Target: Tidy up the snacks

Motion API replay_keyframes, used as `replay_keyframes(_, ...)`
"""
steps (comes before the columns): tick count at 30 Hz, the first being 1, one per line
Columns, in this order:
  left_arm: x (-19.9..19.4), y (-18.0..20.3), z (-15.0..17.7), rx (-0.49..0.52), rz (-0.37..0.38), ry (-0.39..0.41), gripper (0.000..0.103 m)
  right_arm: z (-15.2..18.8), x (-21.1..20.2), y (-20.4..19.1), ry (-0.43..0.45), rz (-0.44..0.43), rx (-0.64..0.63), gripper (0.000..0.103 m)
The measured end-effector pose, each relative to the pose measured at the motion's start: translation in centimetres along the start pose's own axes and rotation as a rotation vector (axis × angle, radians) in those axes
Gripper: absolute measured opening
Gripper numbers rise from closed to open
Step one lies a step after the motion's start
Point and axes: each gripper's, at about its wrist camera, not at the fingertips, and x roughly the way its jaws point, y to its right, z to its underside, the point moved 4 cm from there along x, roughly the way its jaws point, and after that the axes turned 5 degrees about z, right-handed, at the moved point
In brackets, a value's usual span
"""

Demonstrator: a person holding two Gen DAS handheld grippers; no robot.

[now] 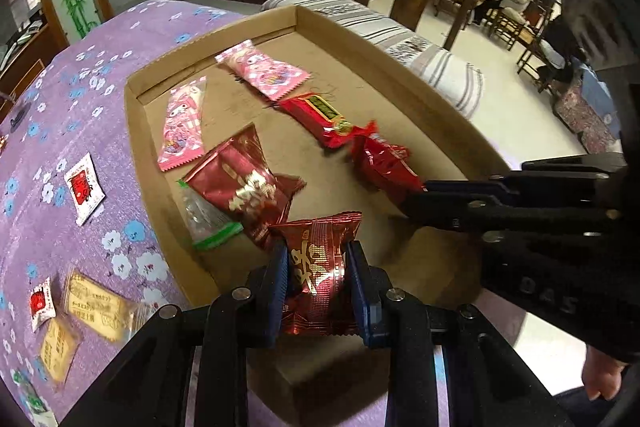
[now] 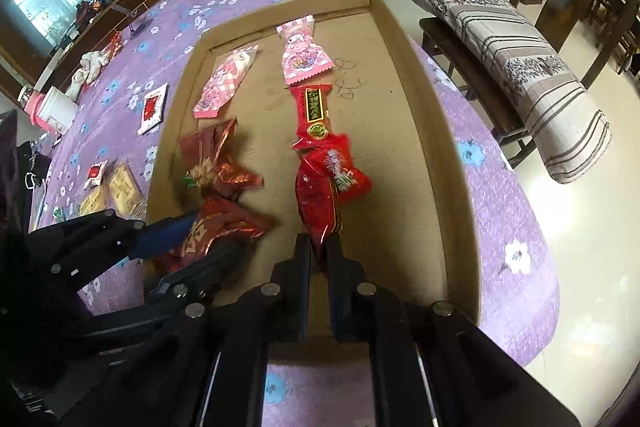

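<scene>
1. Purple flowered cloth (image 1: 80, 99) covers the worktop, and a shallow cardboard tray (image 1: 400, 67) sits on it; beyond are a striped cushion (image 2: 520, 39) on a bench and dark wooden furniture.
2. Left gripper (image 1: 316, 283) hangs over the near end of the tray, its blue-padded fingers (image 1: 276, 279) pinching a dark red foil snack packet (image 1: 320, 267) upright between them.
3. Right gripper (image 2: 320, 251) reaches in beside it, fingers (image 2: 300, 259) pressed nearly together on the tail of a bright red snack bag (image 2: 324, 187), which lies along the tray floor.
4. Just past that bag lies a red bar wrapper with a green label (image 2: 314, 115), touching it end to end, and beyond that a pink cartoon packet (image 2: 304, 55).
5. A second pink packet (image 1: 182, 127) lies in the left row, with a crumpled dark red foil bag (image 1: 244, 187) nearer, resting over a clear green-edged sachet (image 1: 204, 219).
6. Outside the tray, on the cloth, lie a white sachet with a red print (image 1: 84, 187), a smaller one like it (image 1: 41, 303), and two yellow biscuit packs (image 1: 96, 303).
</scene>
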Motion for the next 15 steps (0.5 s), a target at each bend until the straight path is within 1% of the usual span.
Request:
replay_keyframes(5, 0.2, -0.6, -0.7, -0.004, -0.044, 0.024, 0.029, -1.4, 0.3, 0.0, 0.007, -0.012, -0.015, 0.008)
replay_keyframes(6, 0.1, -0.7, -0.8, -0.004, -0.047, 0.032, 0.03, -1.5, 0.0, 0.0, 0.014, -0.011, -0.011, 0.01)
replay_keyframes(7, -0.2, -0.8, -0.8, -0.003, -0.052, 0.04, 0.033, -1.6, -0.4, 0.0, 0.023, -0.015, -0.012, 0.017)
replay_keyframes(8, -0.4, -0.8, -0.8, -0.001, -0.064, 0.047, 0.045, -1.6, -0.7, -0.1, 0.031, -0.014, -0.014, 0.023)
replay_keyframes(9, -0.7, -0.8, -0.8, -0.001, -0.076, 0.053, 0.052, -1.6, -1.3, 0.0, 0.047, -0.005, -0.013, 0.039)
replay_keyframes(10, -1.2, -0.8, -0.7, -0.003, -0.086, 0.066, 0.066, -1.6, -1.8, 0.1, 0.063, -0.001, -0.009, 0.049)
replay_keyframes(11, -1.5, -1.0, -0.7, -0.005, -0.089, 0.077, 0.073, -1.5, -2.3, 0.0, 0.077, 0.001, -0.005, 0.049)
replay_keyframes(13, -2.6, -1.0, -0.6, -0.003, -0.104, 0.093, 0.078, -1.4, -3.2, -0.1, 0.095, 0.01, -0.008, 0.049)
replay_keyframes(14, -3.2, -1.0, -0.6, 0.0, -0.113, 0.101, 0.085, -1.3, -3.8, -0.2, 0.106, 0.018, -0.004, 0.051)
replay_keyframes(15, -3.6, -1.1, -0.6, 0.002, -0.126, 0.11, 0.089, -1.1, -4.6, -0.2, 0.122, 0.034, 0.009, 0.06)
